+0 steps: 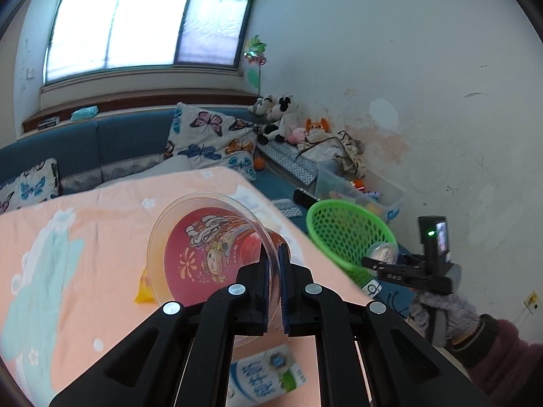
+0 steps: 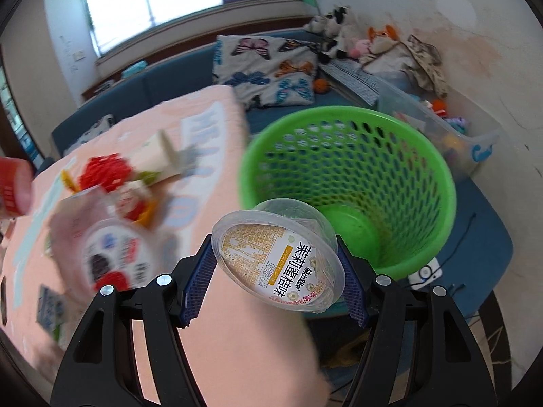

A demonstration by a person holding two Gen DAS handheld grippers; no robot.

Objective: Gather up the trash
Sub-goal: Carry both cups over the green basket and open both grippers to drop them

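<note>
Peach tablecloth (image 1: 85,237) beside green basket (image 2: 349,183), left gripper (image 1: 273,264) clamped on clear cup (image 1: 210,247) rim above the cloth, right gripper (image 2: 276,274) gripping sealed jelly cup (image 2: 281,254) before the basket mouth.

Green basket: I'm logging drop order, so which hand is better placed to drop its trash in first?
Right, probably. The right gripper holds the clear jelly cup just before the green basket rim. The left gripper pinches the red bowl above the table, farther off.
</note>
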